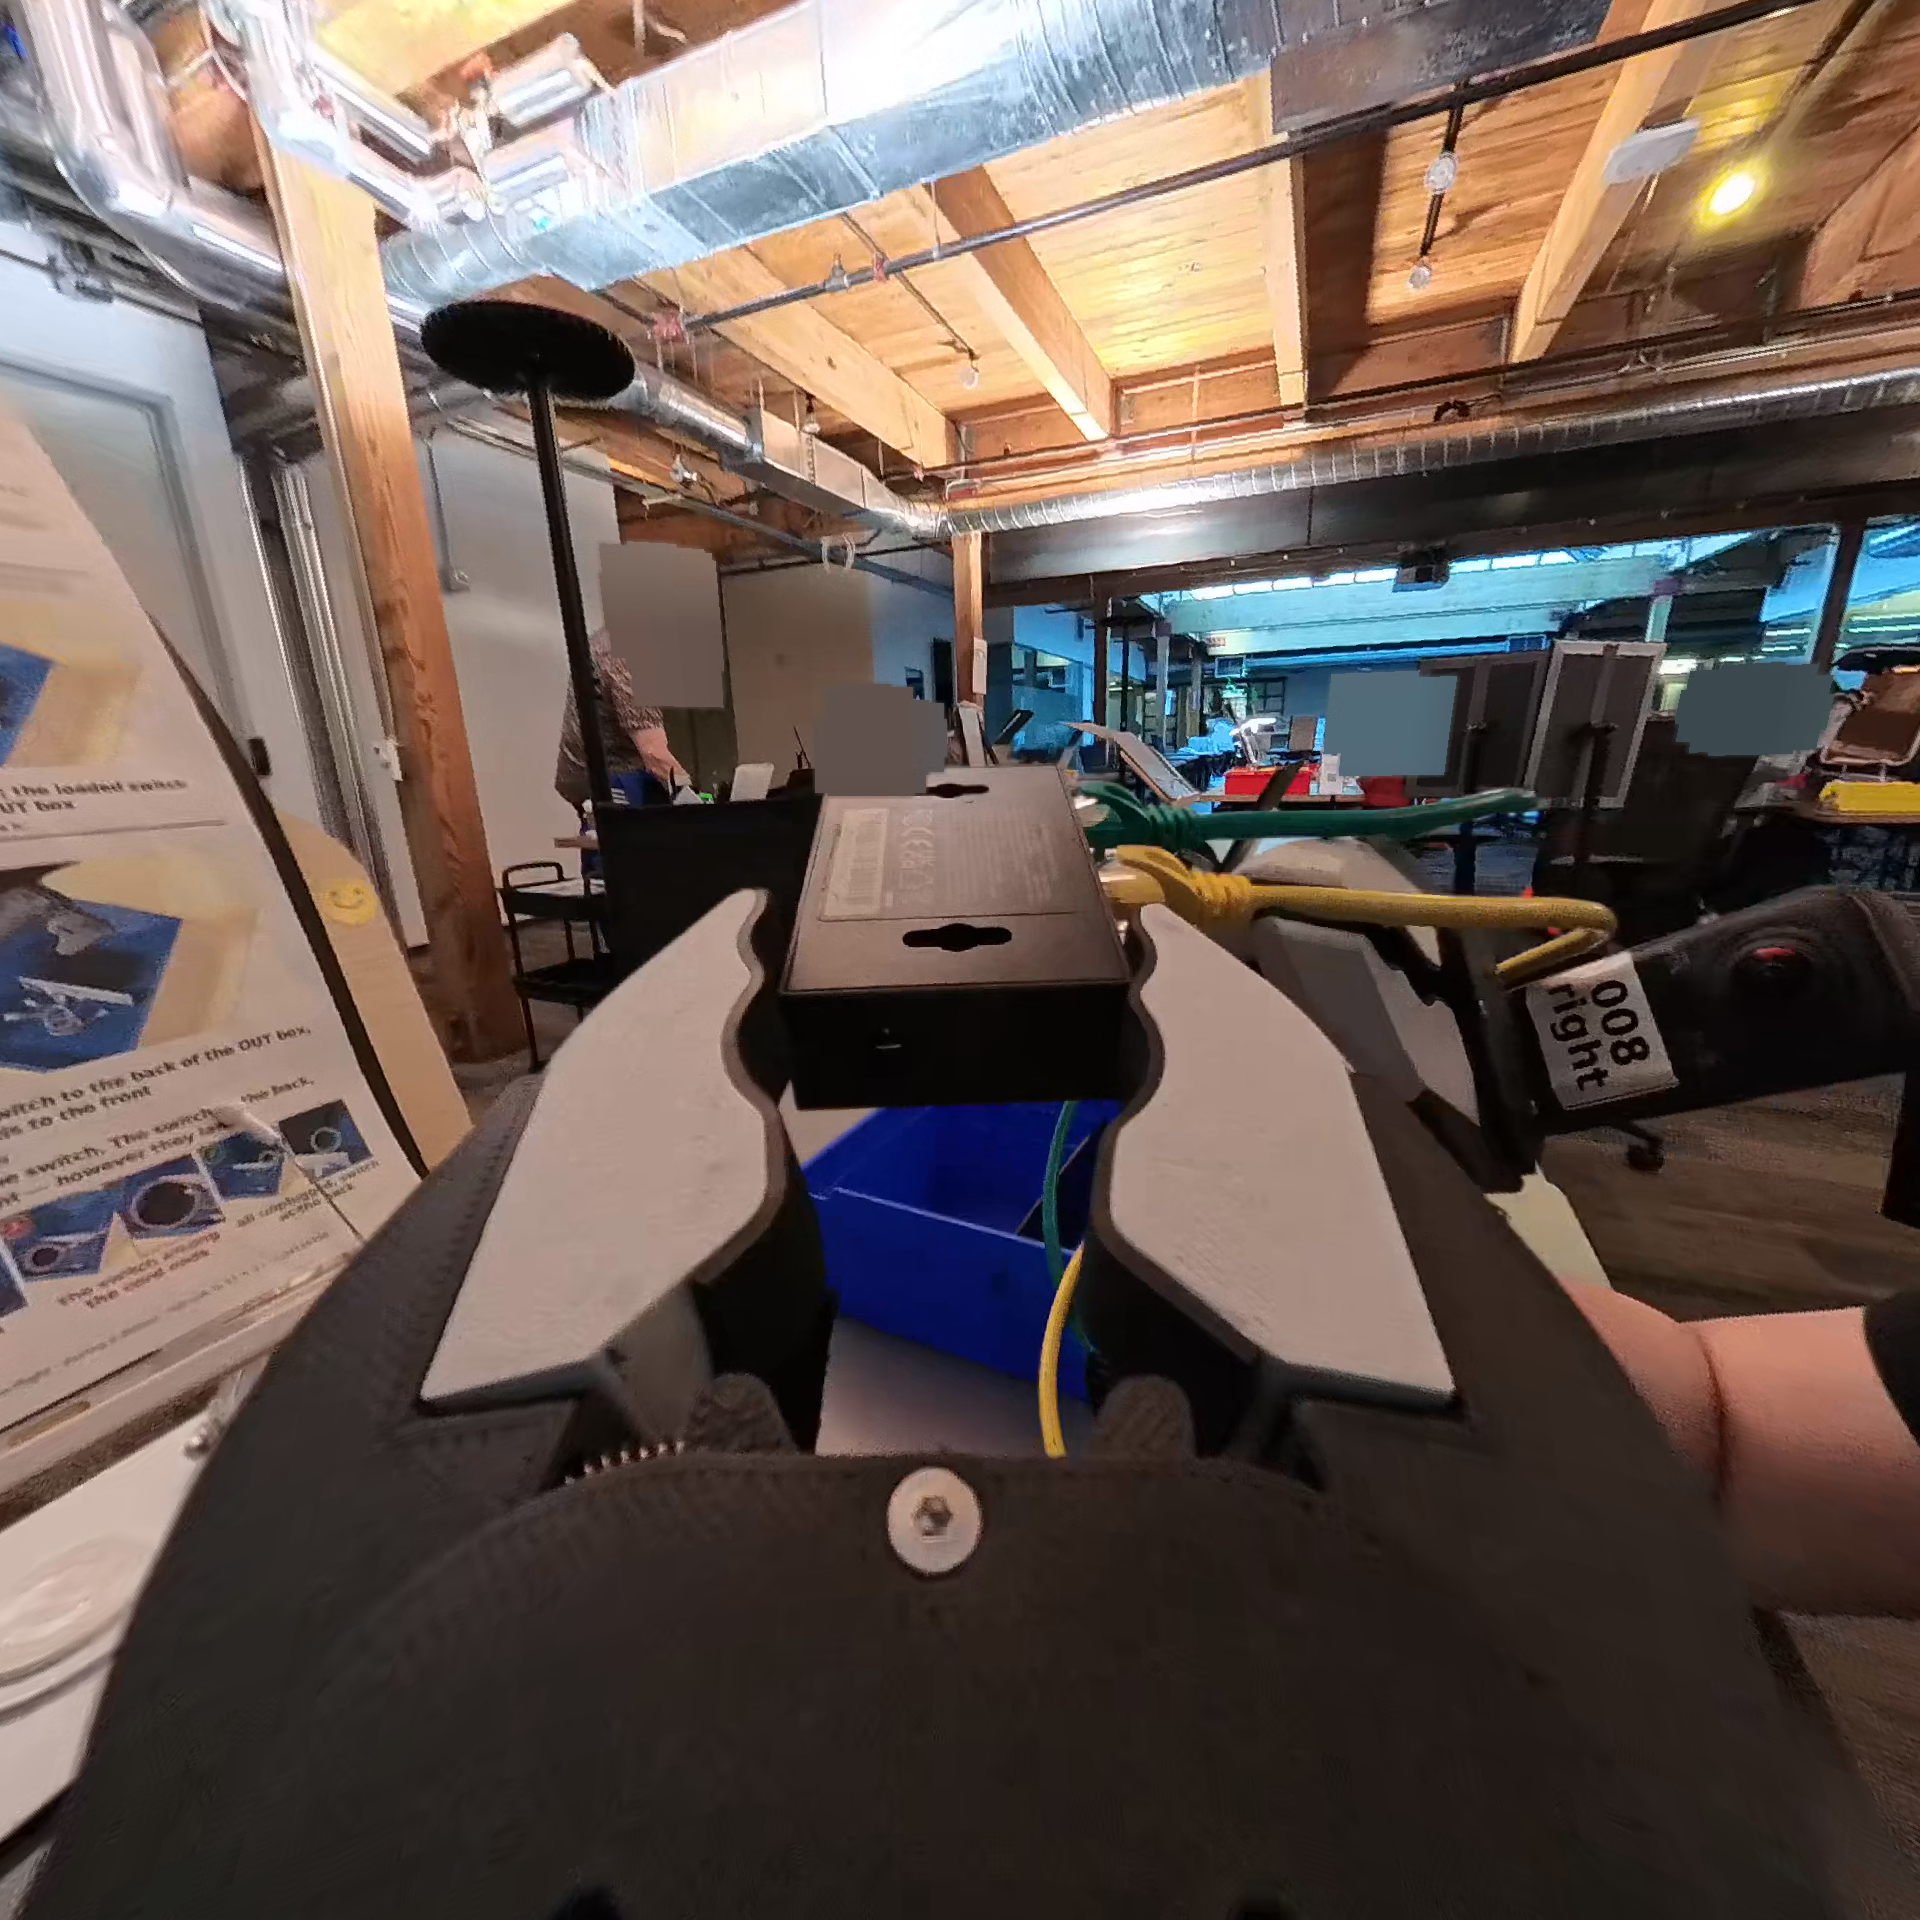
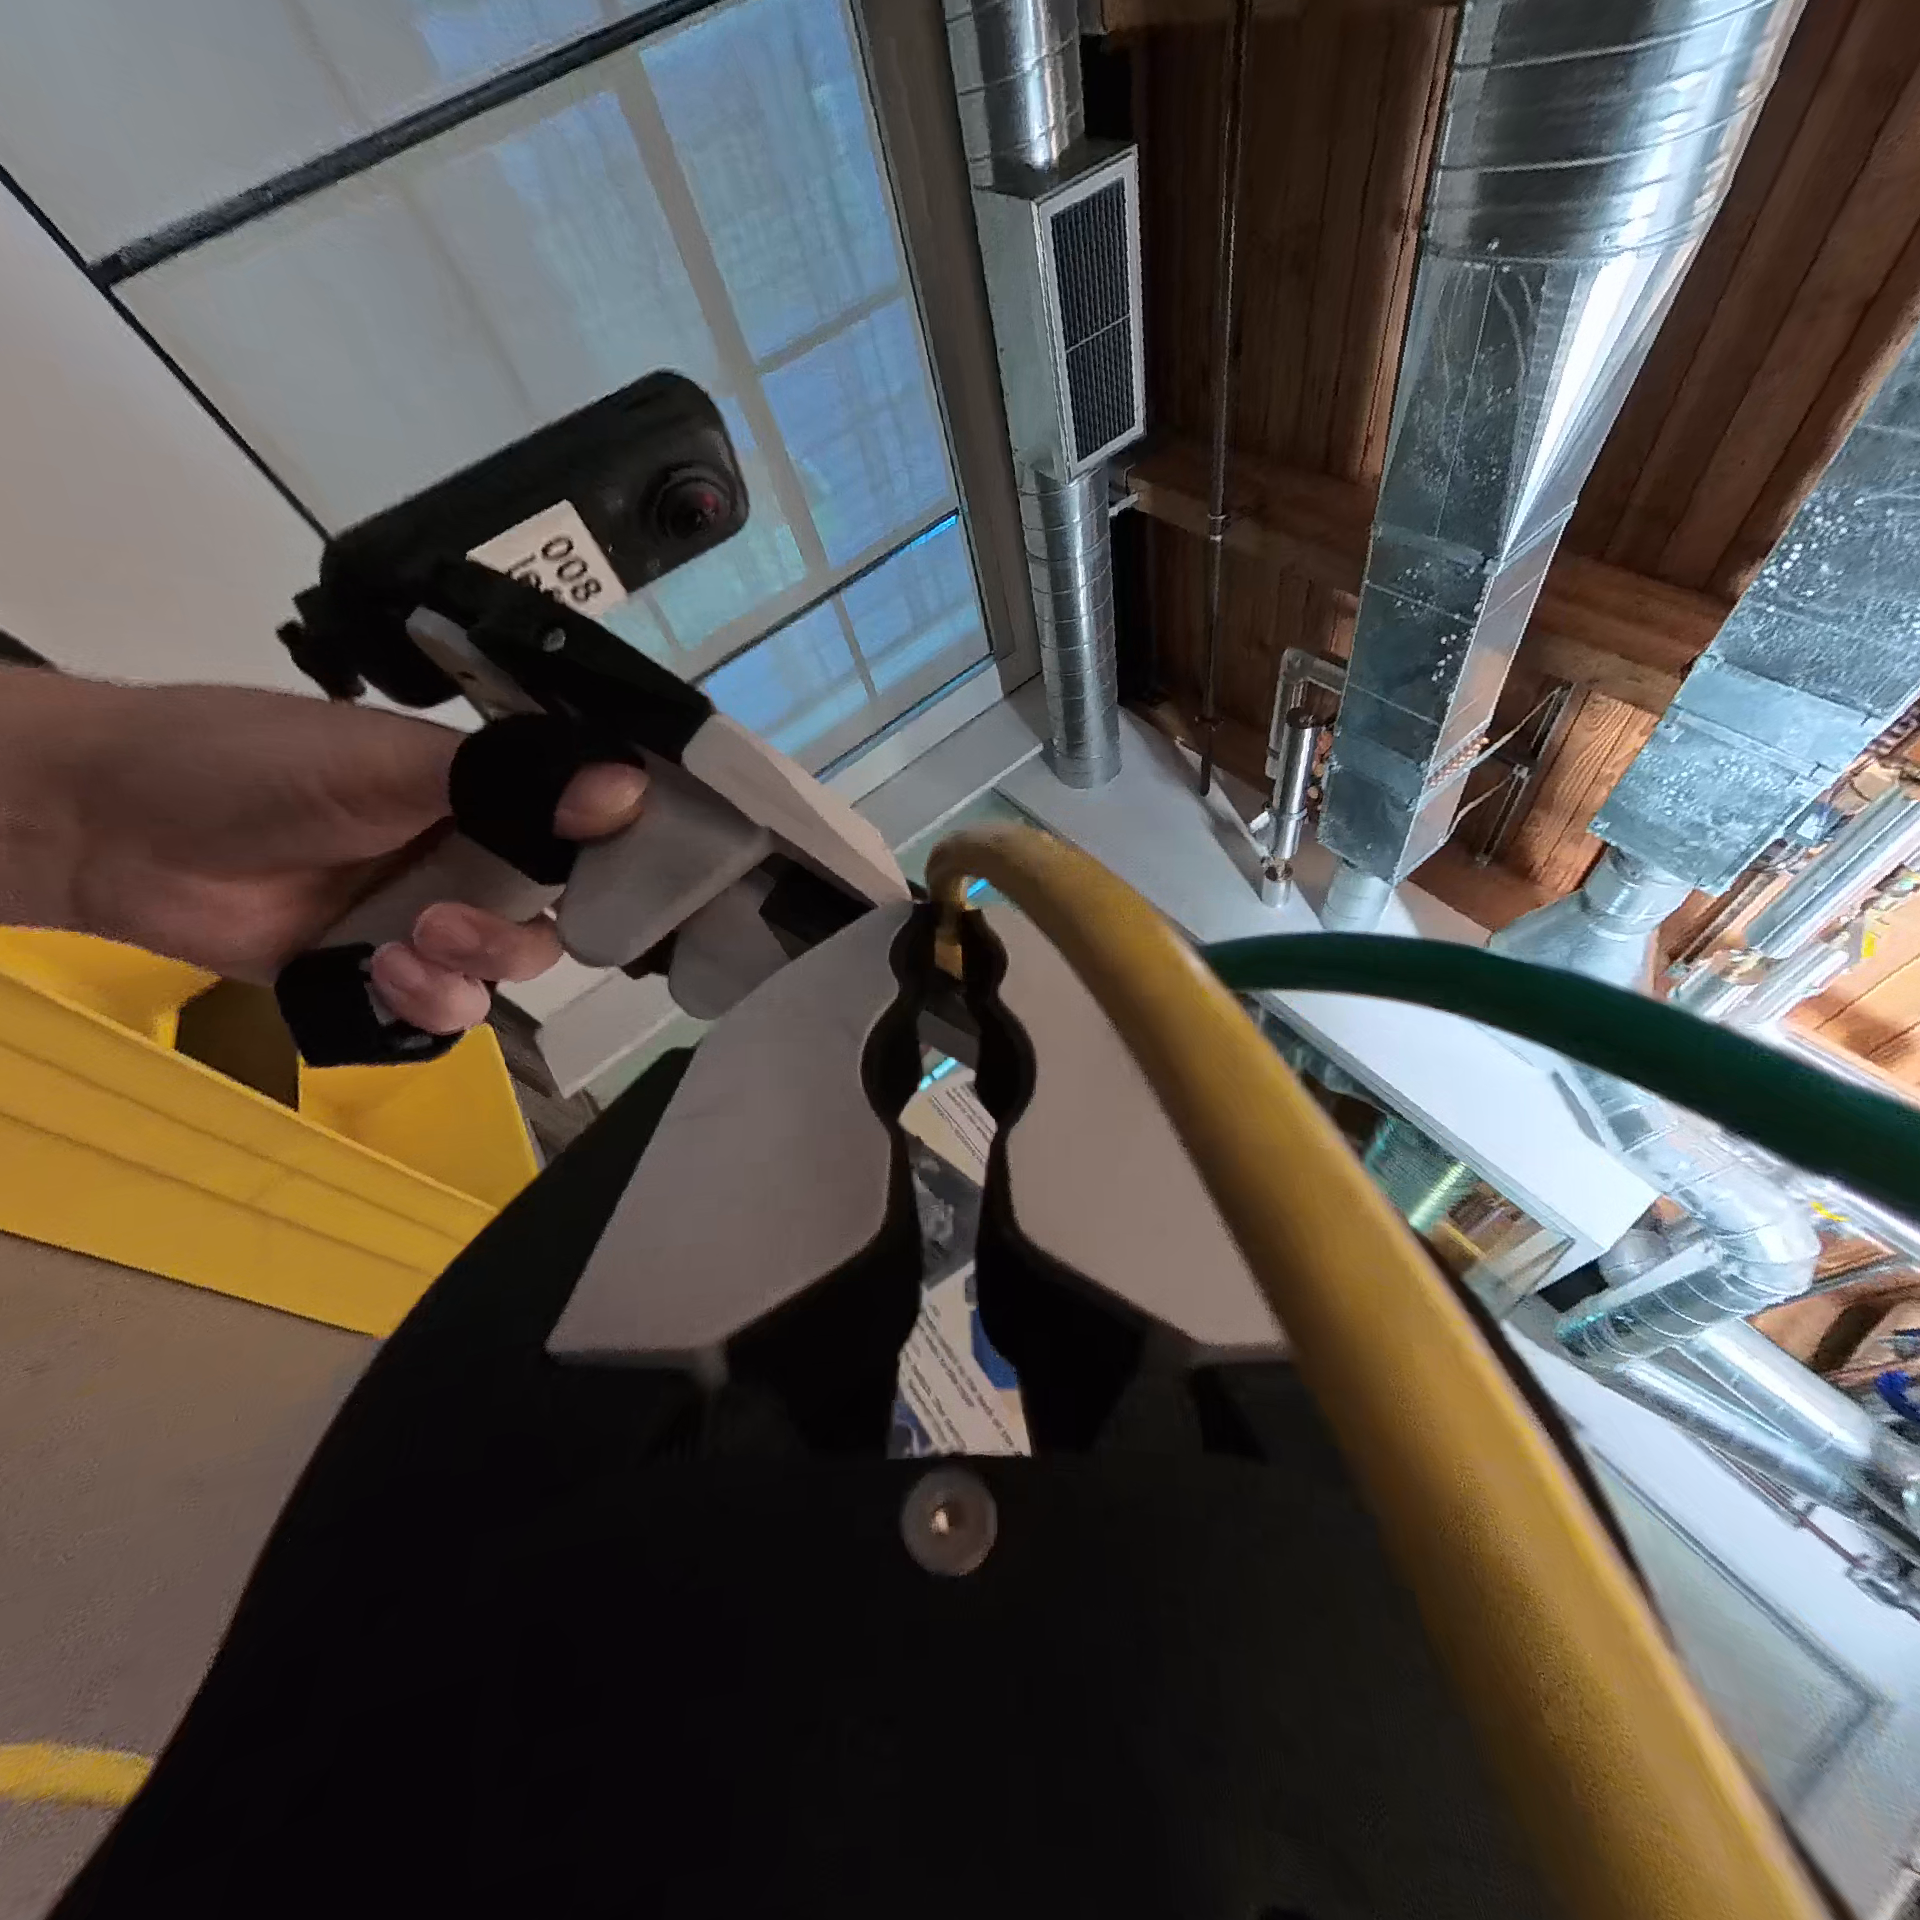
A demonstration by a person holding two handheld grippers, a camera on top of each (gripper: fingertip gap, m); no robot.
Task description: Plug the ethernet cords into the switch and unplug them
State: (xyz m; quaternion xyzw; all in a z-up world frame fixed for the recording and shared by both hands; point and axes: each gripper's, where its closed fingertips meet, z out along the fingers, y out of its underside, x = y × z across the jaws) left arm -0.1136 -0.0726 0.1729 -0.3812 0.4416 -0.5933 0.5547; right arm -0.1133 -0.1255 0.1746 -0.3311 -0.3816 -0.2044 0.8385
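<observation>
My left gripper (image 1: 945,920) is shut on the black switch (image 1: 940,883) and holds it in the air, label side up, above a blue bin. A green cord (image 1: 1299,821) runs into the switch's right side. The yellow cord's plug (image 1: 1143,883) sits at that same side; I cannot tell if it is seated. My right gripper (image 2: 948,930) is shut on the yellow plug (image 2: 945,940), and it also shows in the left wrist view (image 1: 1299,935). The yellow cord (image 2: 1299,1143) loops over its right finger. The green cord (image 2: 1558,1018) passes to the right. The switch is mostly hidden in the right wrist view.
A blue bin (image 1: 935,1226) lies below the switch, with both cords hanging into it. A yellow bin (image 2: 208,1122) is at the left. An instruction sheet (image 1: 125,1039) stands at the left. The left gripper's body (image 2: 623,748) and a hand (image 2: 208,810) are close by.
</observation>
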